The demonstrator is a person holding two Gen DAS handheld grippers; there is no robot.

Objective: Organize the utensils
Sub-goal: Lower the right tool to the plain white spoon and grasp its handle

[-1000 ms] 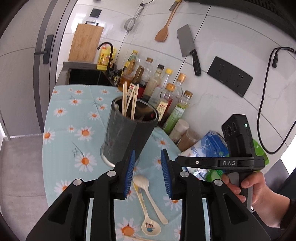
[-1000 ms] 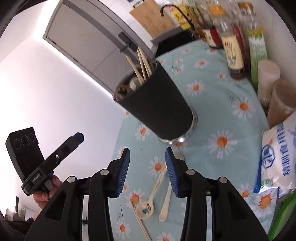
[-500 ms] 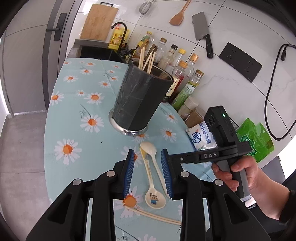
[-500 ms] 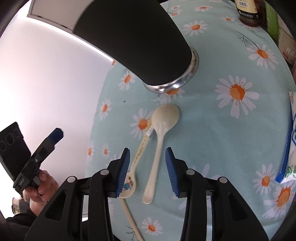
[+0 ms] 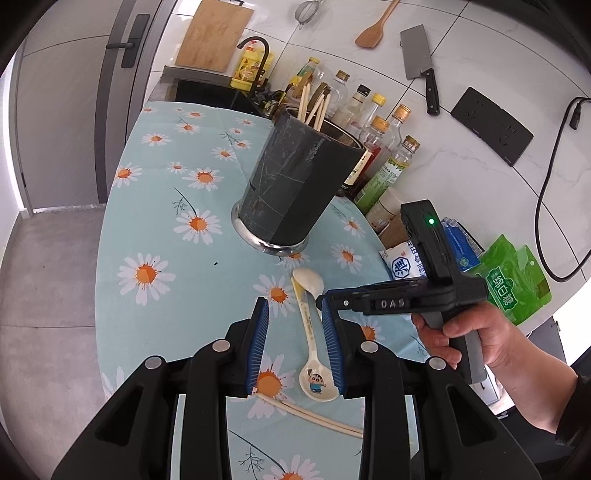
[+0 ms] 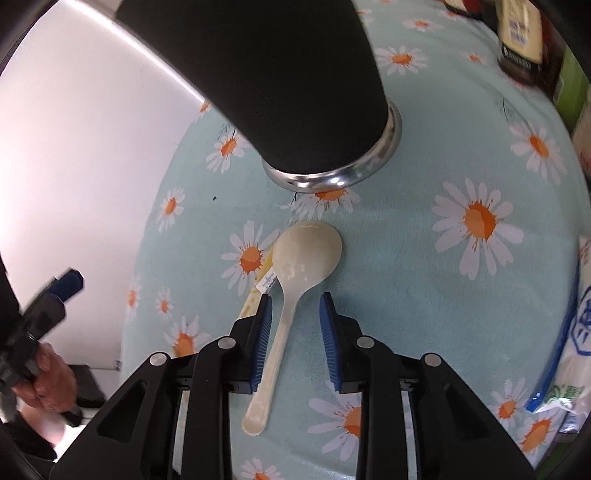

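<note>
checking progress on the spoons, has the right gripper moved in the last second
Yes. The right gripper has come down and closer toward the tablecloth: the black utensil holder now fills the top of its view, and the plain cream spoon lies between its open fingers.

Two spoons lie on the table: a plain one [image 6: 291,291] and a cartoon one [image 5: 314,362]. One holder [image 5: 295,184] holds about four chopsticks [image 5: 314,105]. Two loose chopsticks [image 5: 314,415] lie near the table's near edge. One cleaver [image 5: 419,59] and one spatula [image 5: 373,31] hang on the wall.

right gripper [image 5: 391,303]: "DAS" | green bag [image 5: 511,280]: "绿白糖"
</note>
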